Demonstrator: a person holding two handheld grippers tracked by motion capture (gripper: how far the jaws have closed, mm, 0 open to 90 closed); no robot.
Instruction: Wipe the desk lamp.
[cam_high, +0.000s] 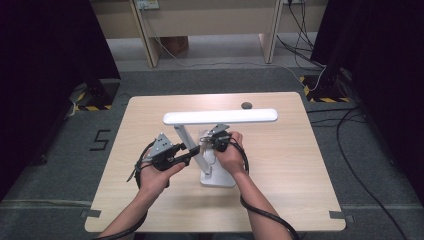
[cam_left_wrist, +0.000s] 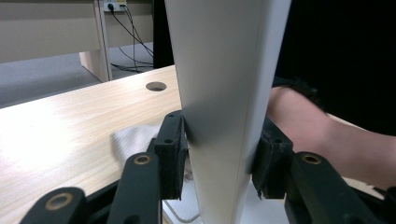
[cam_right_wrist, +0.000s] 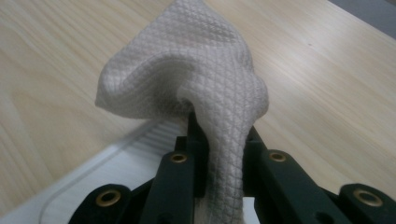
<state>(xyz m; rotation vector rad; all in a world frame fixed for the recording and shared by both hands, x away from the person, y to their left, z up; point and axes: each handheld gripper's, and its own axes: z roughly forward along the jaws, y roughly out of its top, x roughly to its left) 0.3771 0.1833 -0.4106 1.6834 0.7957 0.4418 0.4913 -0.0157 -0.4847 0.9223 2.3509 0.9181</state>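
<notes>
Left tongs (cam_left_wrist: 219, 154) clamp lamp post (cam_left_wrist: 224, 93); right tongs (cam_right_wrist: 219, 154) pinch cloth (cam_right_wrist: 196, 79).

White lamp (cam_high: 220, 117), white cloth (cam_right_wrist: 196, 79) with a fine diamond weave, pale woodgrain table (cam_high: 280, 165), black grippers.

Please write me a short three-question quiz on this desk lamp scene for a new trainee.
1. True or false: the left gripper is clamped on the desk lamp's upright arm.
2. What does the right gripper hold?
A. a sponge
B. a white waffle-weave cloth
C. a cable
3. Fill in: the lamp's base stands on the wooden ____.

Key:
1. True; the pads press on both sides of the arm.
2. B; the cloth is pinched between the jaws, bunched above the base.
3. Table.
</notes>
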